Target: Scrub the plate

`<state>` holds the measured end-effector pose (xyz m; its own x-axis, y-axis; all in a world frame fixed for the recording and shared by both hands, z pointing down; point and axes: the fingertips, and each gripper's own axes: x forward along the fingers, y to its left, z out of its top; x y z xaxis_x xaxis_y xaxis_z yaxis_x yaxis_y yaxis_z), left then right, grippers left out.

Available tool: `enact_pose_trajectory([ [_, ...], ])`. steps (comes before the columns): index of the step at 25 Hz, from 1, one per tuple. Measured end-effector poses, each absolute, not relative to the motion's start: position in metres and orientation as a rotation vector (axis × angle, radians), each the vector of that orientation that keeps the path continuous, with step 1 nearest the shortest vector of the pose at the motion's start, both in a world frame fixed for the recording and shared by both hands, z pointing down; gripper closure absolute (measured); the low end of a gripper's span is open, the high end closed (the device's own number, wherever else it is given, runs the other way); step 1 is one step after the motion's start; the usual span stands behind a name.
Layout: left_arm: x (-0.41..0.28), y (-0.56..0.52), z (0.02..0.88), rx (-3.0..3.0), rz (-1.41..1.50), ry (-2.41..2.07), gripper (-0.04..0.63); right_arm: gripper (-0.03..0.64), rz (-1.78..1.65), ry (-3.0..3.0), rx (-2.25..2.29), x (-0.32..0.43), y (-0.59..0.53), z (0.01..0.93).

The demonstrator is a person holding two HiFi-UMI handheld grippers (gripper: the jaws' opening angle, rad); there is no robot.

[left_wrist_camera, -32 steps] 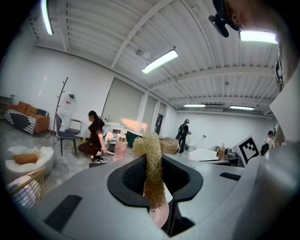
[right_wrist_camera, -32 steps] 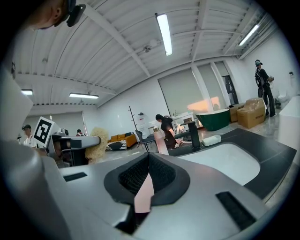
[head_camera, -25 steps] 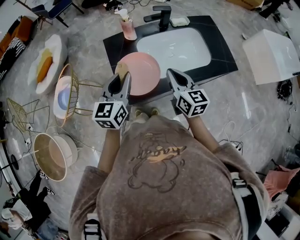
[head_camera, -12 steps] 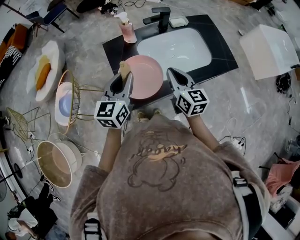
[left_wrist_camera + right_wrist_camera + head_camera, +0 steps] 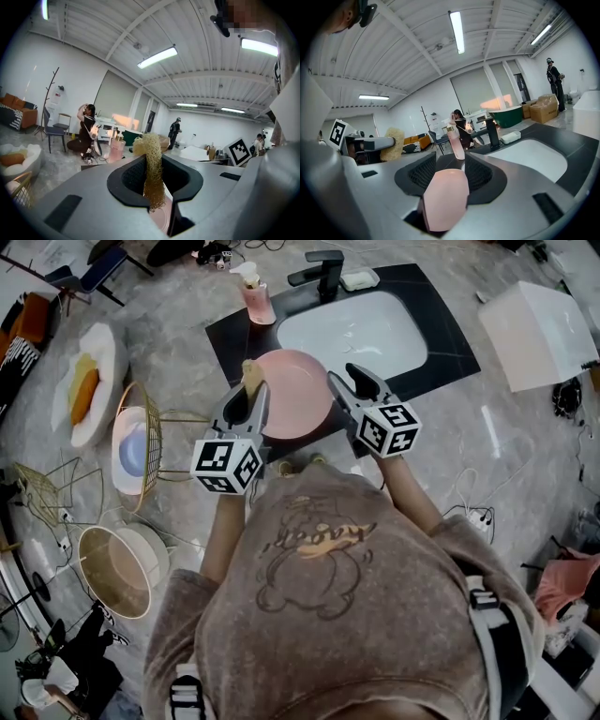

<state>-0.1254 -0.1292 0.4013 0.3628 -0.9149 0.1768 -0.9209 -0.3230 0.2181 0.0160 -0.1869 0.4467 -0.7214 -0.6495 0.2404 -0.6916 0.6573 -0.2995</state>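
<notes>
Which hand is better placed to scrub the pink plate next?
Left. The left tongs pinch the tan fibrous scrubber by the edge of the round pink plate; the right tongs are opening with the plate's rim between them.

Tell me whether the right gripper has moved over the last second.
Yes. The right gripper edged forward toward the sink; its fingers are opening with the pink plate between them.
</notes>
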Motion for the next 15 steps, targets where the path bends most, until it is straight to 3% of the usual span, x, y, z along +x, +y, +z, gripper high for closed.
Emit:
enact_pose_trajectory([
  [15,-0.134,-0.15,0.412,2.344,0.063,-1.59,0.518,0.44,0.707,-2.521,0.914,-0.007,-0.233,0.563],
])
